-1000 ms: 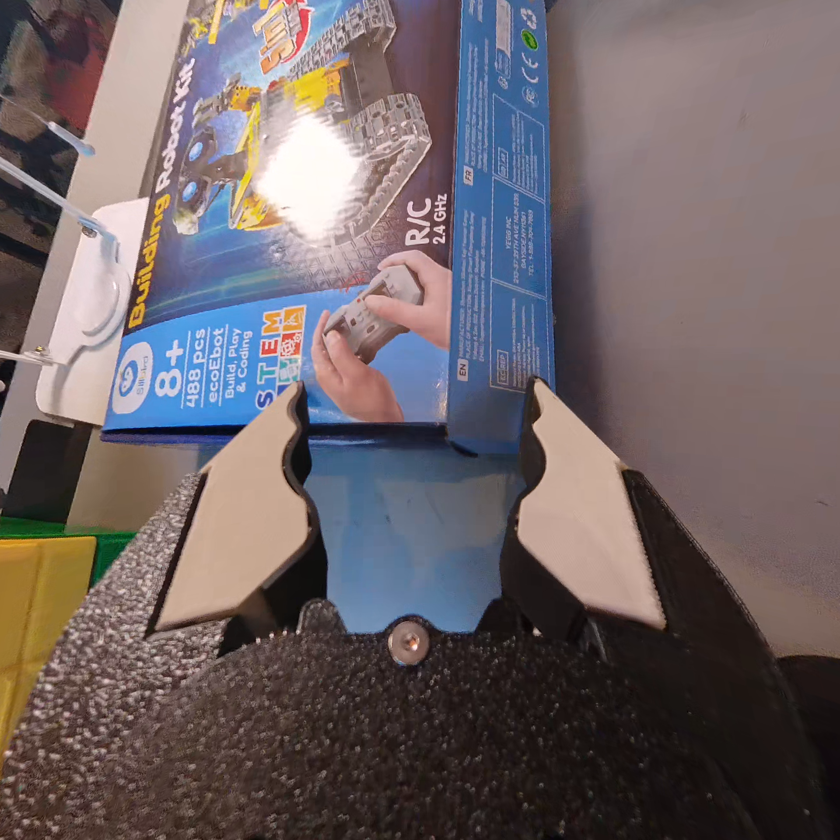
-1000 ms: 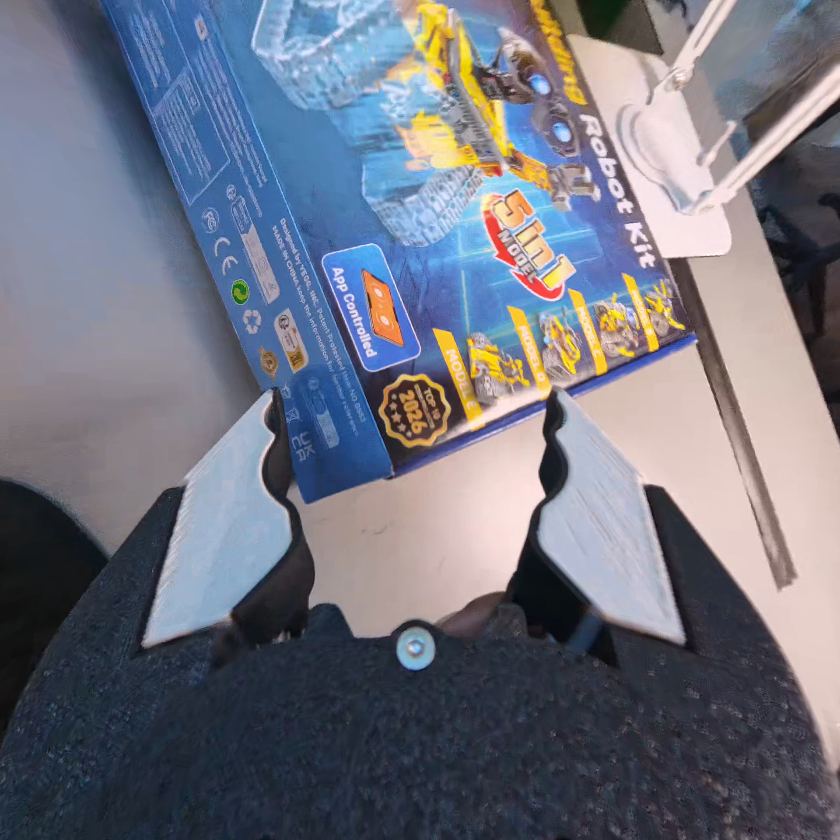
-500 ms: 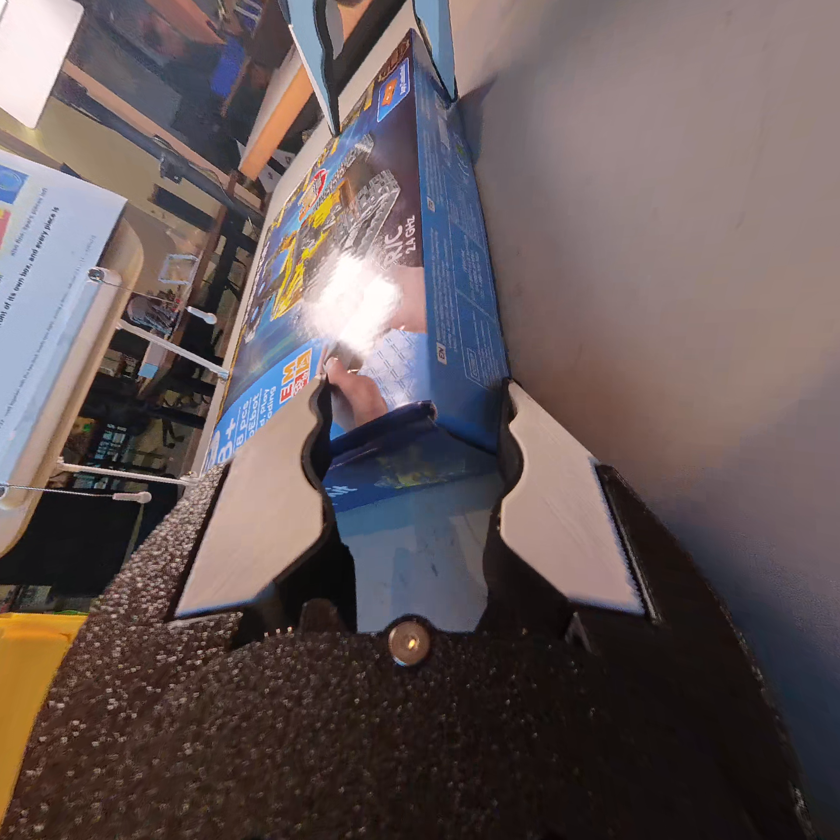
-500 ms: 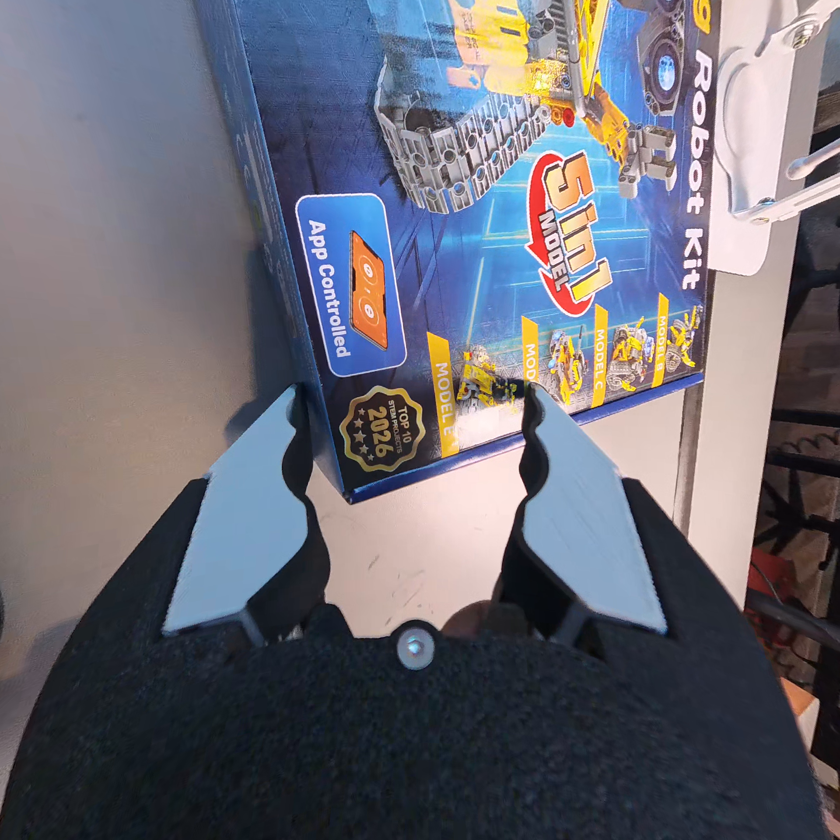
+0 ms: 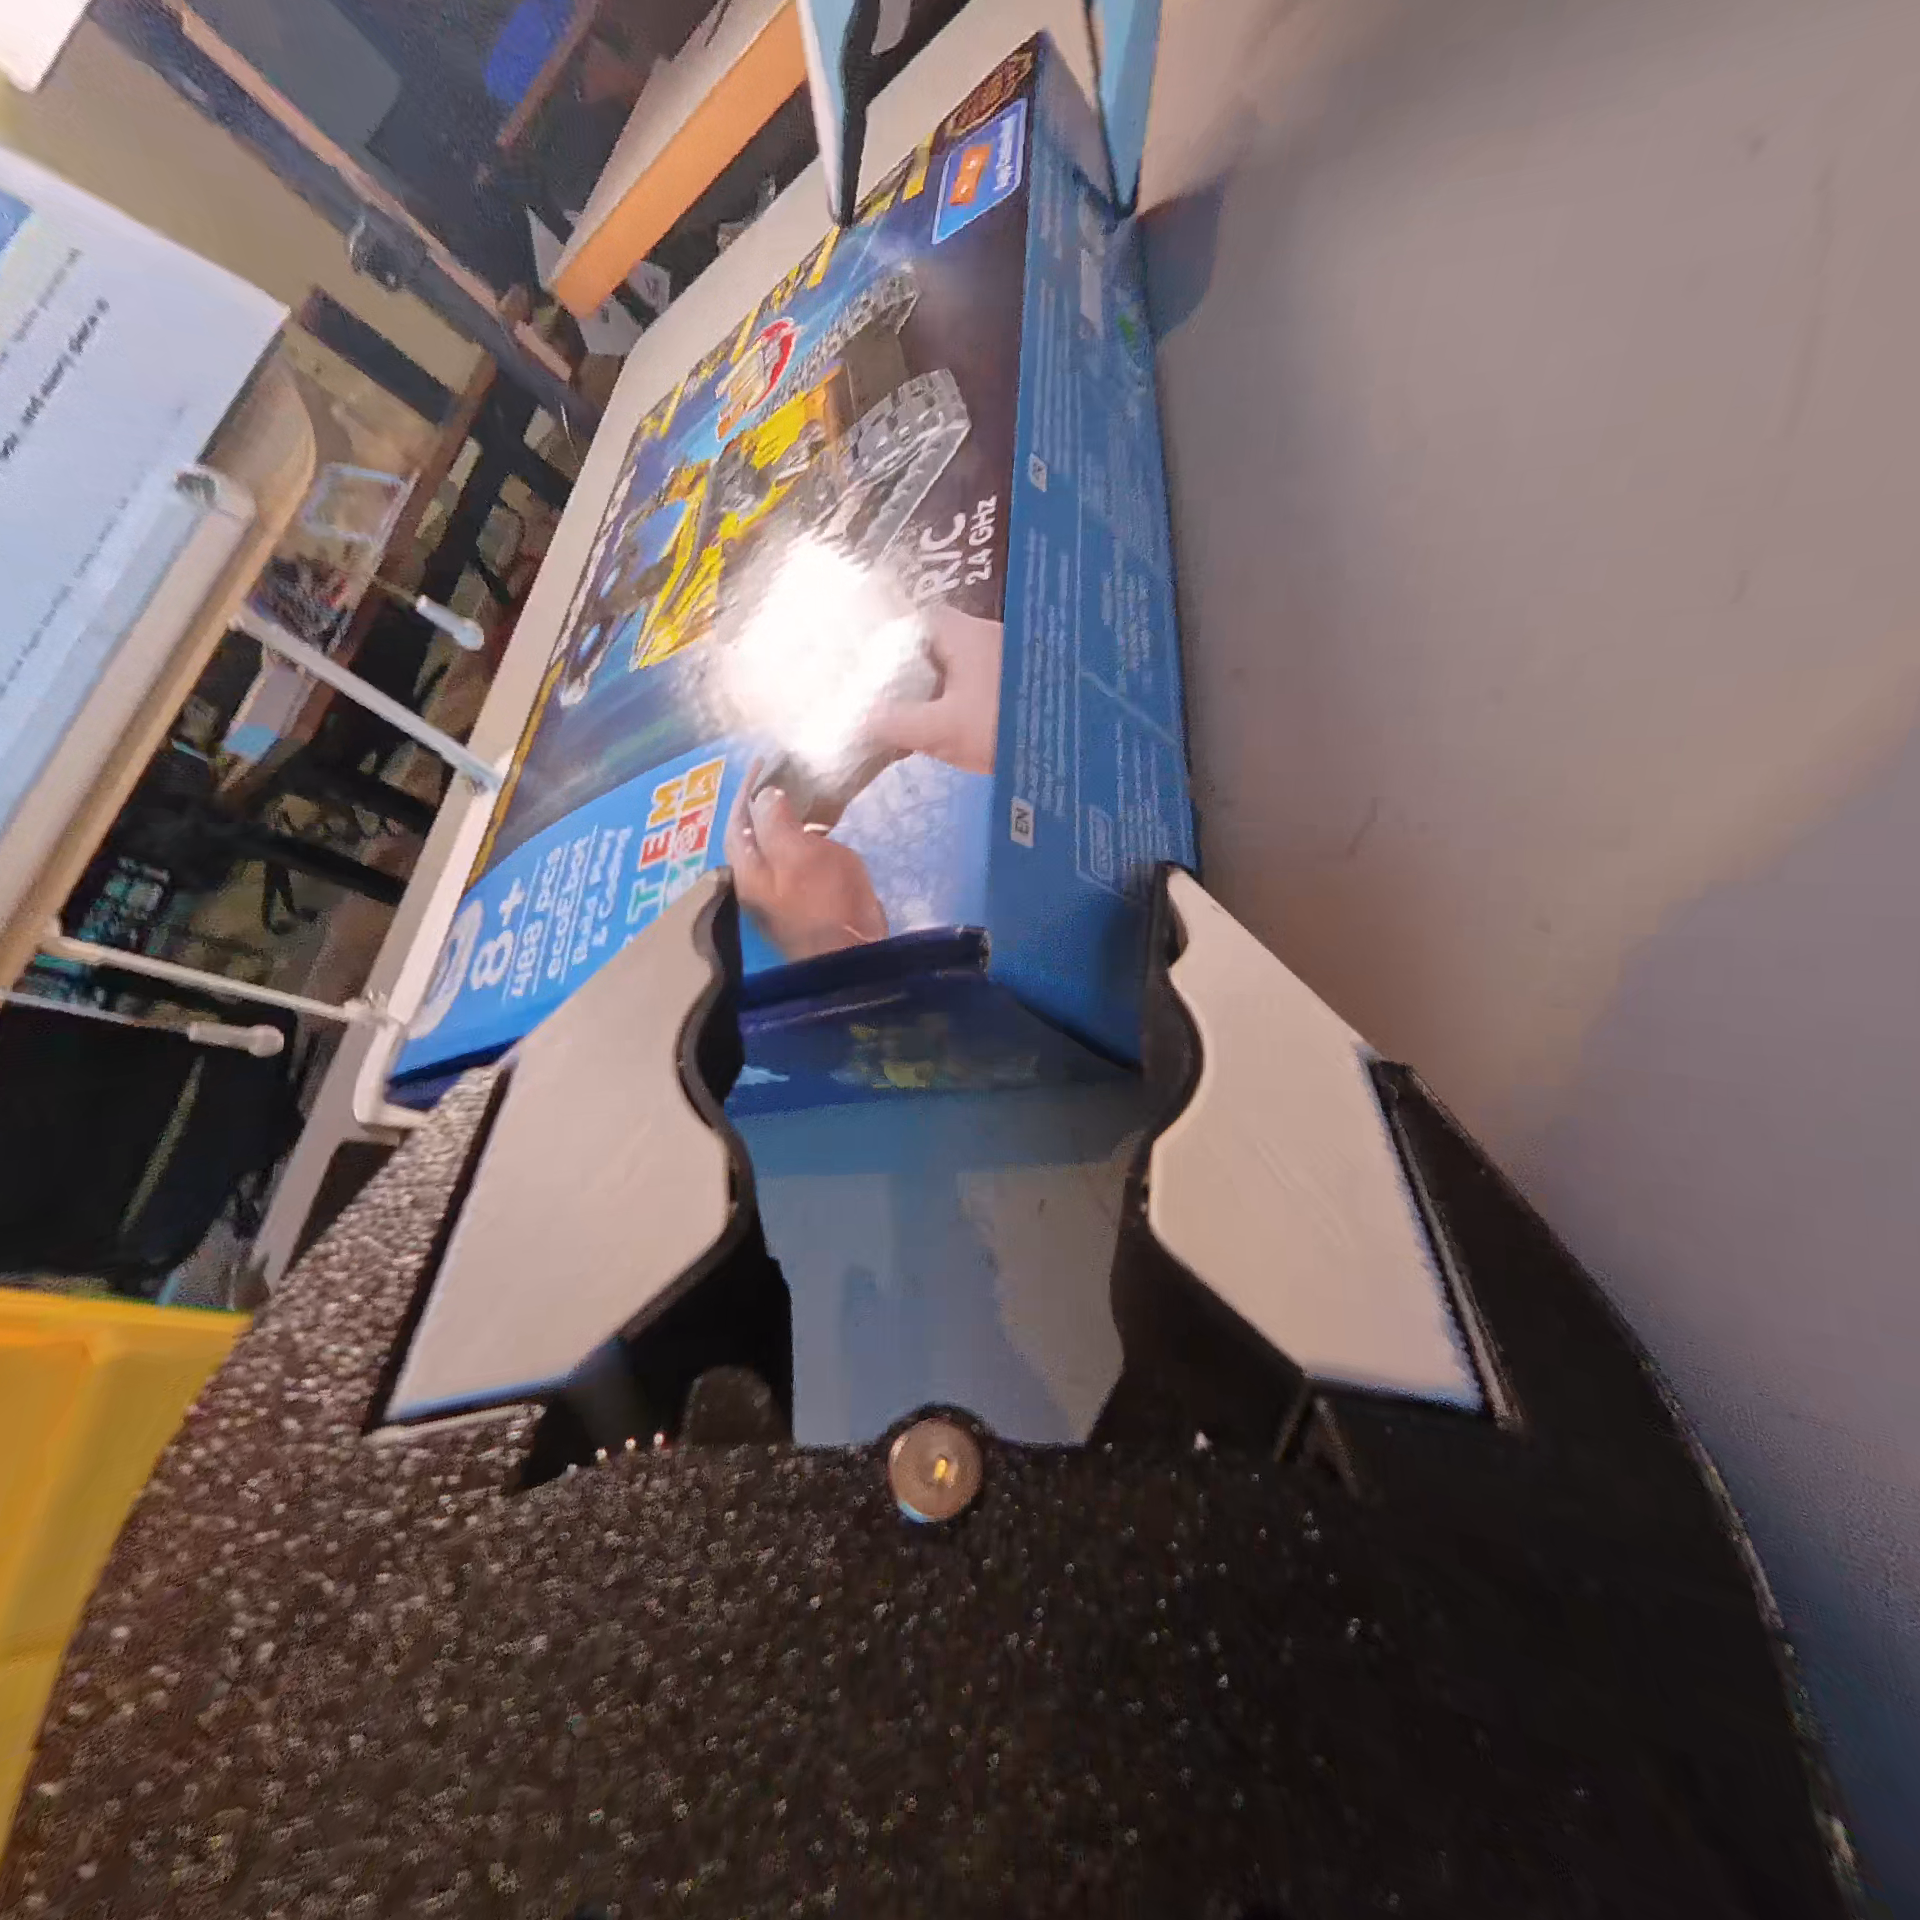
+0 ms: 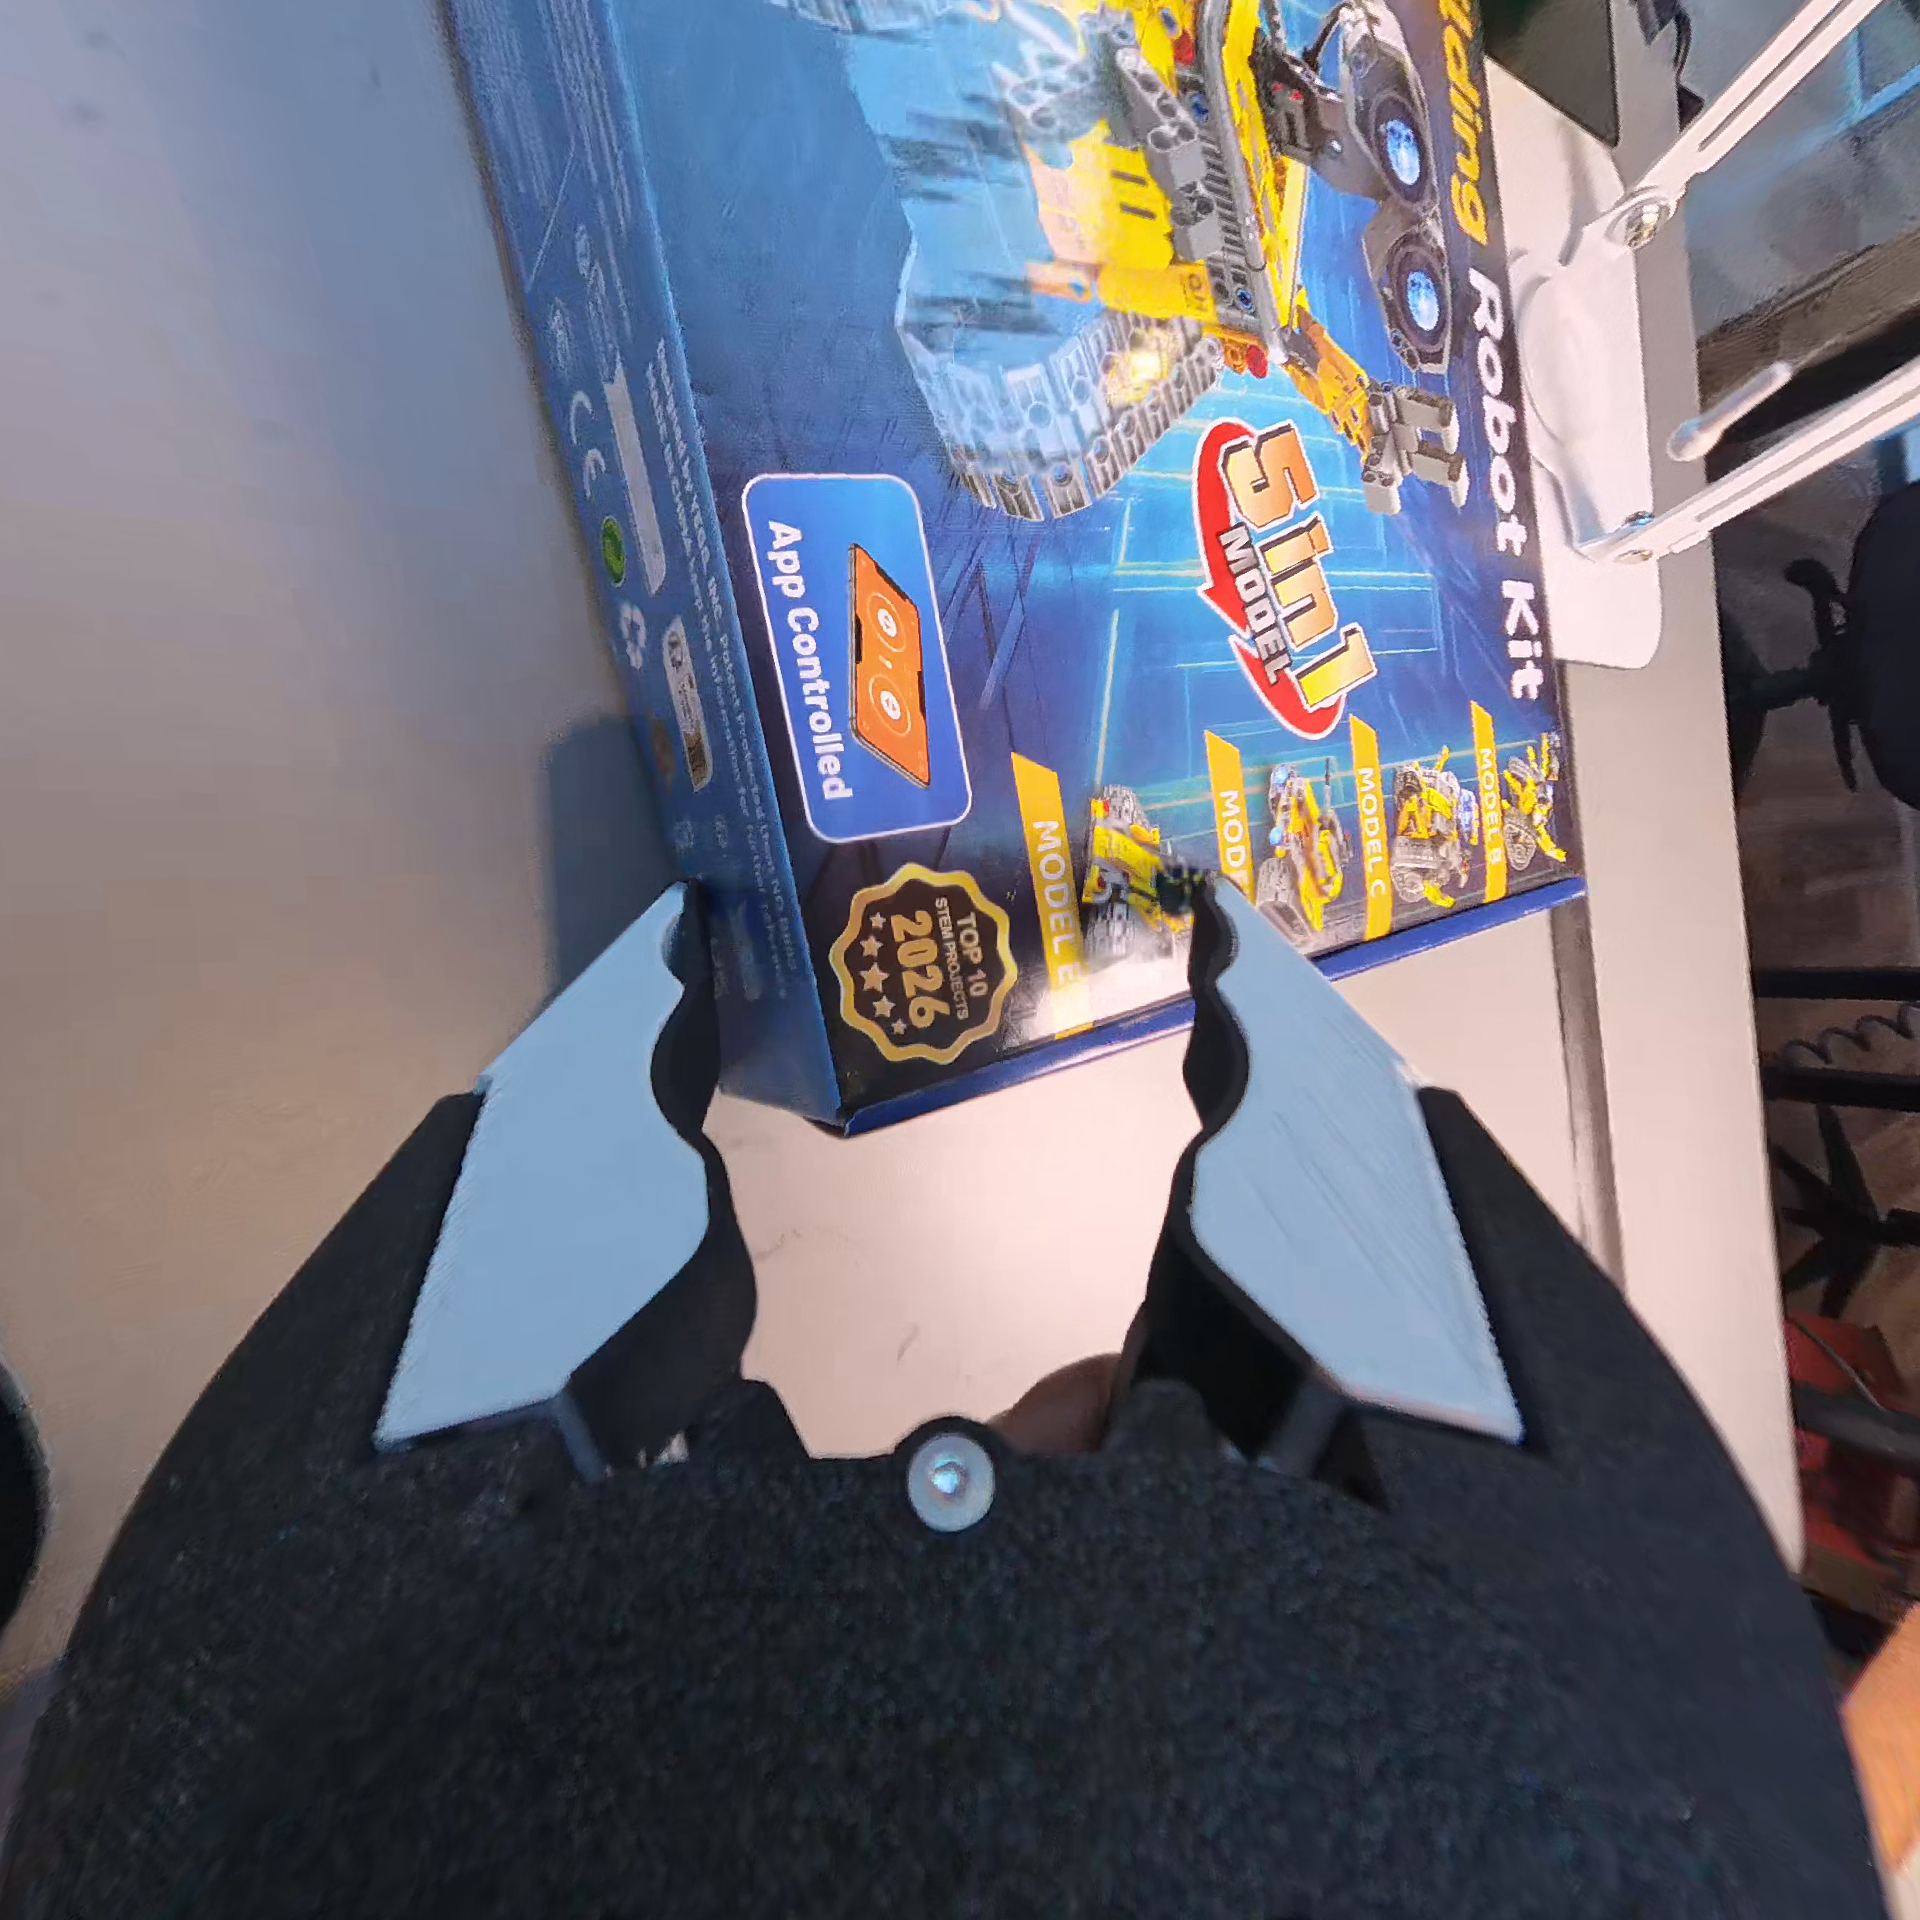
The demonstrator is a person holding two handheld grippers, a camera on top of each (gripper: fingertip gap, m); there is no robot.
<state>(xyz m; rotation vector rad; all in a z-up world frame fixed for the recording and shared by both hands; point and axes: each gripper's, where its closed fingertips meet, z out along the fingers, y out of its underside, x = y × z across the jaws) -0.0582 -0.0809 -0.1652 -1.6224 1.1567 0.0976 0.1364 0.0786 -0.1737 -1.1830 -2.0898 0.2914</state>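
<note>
Box [image 5: 831, 644] lies flat on the table [image 5: 1507, 520]. Left tongs [image 5: 940, 904] and right tongs [image 6: 945, 914] straddle opposite corners, both spread, gripping nothing.

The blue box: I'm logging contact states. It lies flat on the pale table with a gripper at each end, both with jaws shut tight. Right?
Not quite. The blue box lies flat on the pale table, but both the left gripper and the right gripper have open jaws, straddling the box's corners, as each wrist view shows.
</note>
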